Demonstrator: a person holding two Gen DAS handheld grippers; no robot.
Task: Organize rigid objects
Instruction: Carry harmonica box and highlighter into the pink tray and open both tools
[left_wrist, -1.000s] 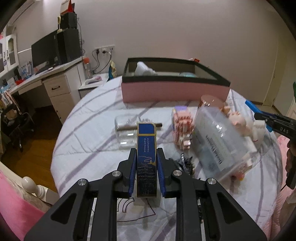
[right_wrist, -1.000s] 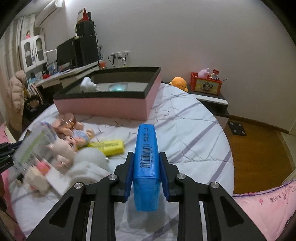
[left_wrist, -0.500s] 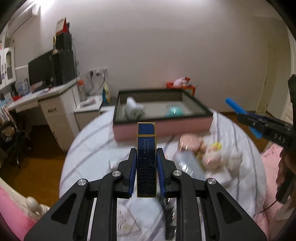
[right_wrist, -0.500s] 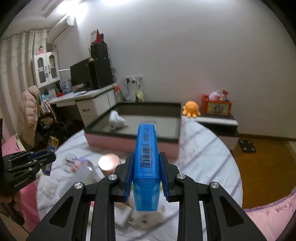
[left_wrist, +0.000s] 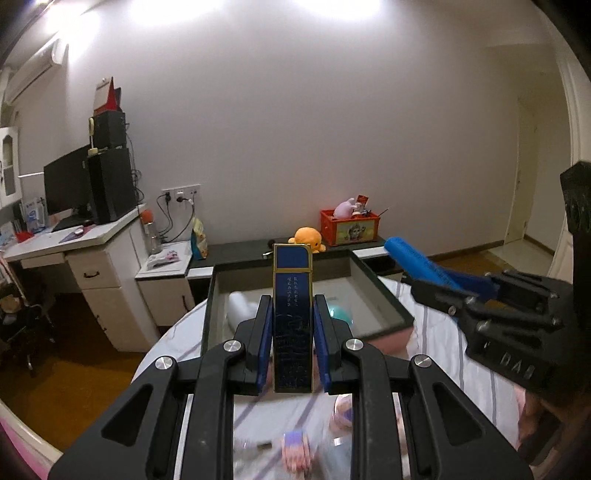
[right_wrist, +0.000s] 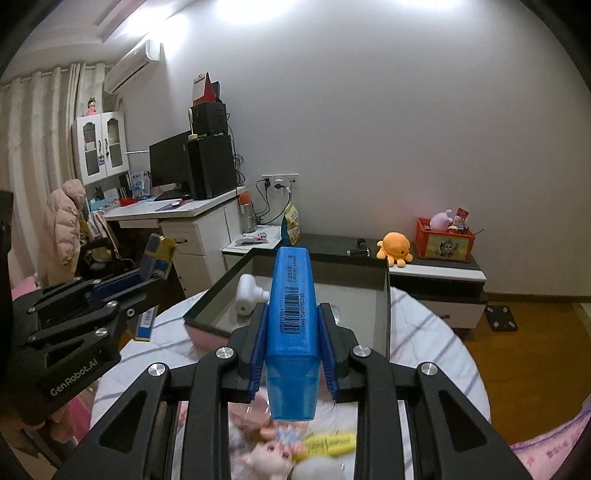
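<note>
- The dark blue box with gold edging (left_wrist: 292, 317) sits pinched between the pads of the left gripper (left_wrist: 291, 332), which press on its two long narrow sides; its long axis runs straight out along the fingers, far end pointing toward the pink-walled storage box (left_wrist: 384, 295) ahead.
- The bright blue case with a barcode (right_wrist: 293, 325) is pinched the same way in the right gripper (right_wrist: 293, 345), long axis along the fingers, its rounded far end aimed at the same storage box (right_wrist: 387, 295).
- Both things stand out well past the fingertips, held only around their lower half; I judge a bump of a far end on the box's dark rim could lever either one loose.
- In the left view the right gripper (left_wrist: 448, 286) hangs close on the right side; carried in together, the two tongs could knock each other above the opening.
- Inside the storage box, beyond the fingertips, lie a white item (right_wrist: 248, 293) and a teal ball (left_wrist: 341, 314); a drop onto them could leave a box tilted.
- Below the tongs, toys (right_wrist: 271, 452) lie blurred on the striped bedcover (right_wrist: 424, 332).
</note>
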